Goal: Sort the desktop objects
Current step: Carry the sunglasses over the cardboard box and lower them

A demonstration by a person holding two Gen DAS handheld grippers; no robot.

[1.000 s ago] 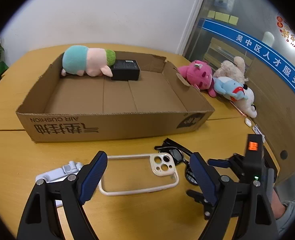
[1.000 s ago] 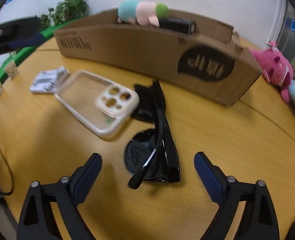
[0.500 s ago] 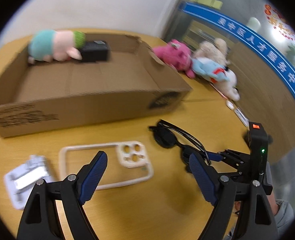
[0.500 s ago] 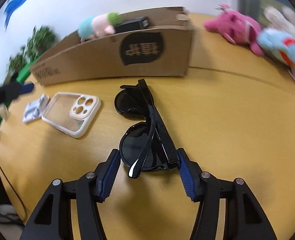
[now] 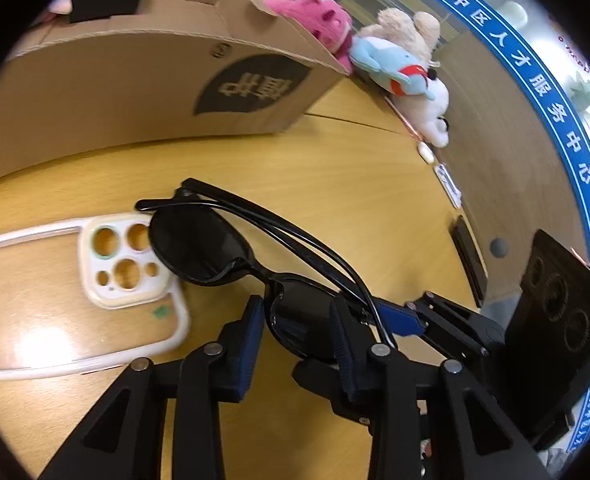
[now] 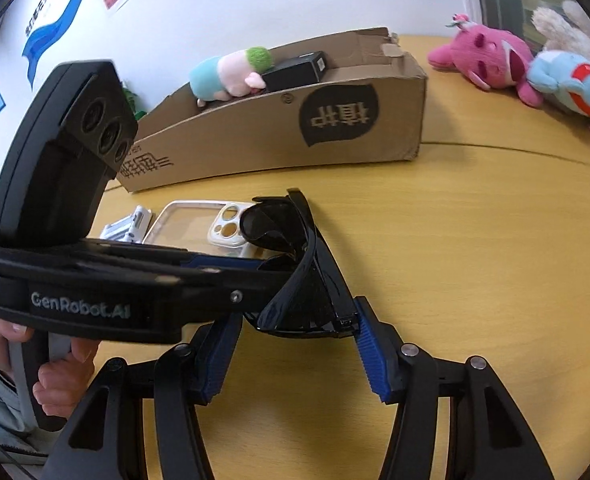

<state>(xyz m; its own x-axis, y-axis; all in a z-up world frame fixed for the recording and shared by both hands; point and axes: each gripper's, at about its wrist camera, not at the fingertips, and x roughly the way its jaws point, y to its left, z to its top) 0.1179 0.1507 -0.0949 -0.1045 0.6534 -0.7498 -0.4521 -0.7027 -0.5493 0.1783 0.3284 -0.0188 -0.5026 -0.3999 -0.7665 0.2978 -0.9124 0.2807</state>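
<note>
Both grippers close on the black sunglasses [image 5: 231, 252] beside the phone case [image 5: 75, 296] on the bench [image 6: 475, 260], left gripper [image 5: 297, 332] marked "GenRobot.AI" pinching one lens, right gripper [image 6: 295, 344] clamping the folded end, near the cardboard box [image 6: 279, 132].

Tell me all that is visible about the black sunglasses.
The sunglasses look like glossy black plastic with dark oval lenses and their thin arms folded. They lie on the wooden table, in front of the cardboard box. One lens overlaps the camera corner of the white phone case. The other end sits between both tongs: left tongs and right tongs each closed on it.
</note>
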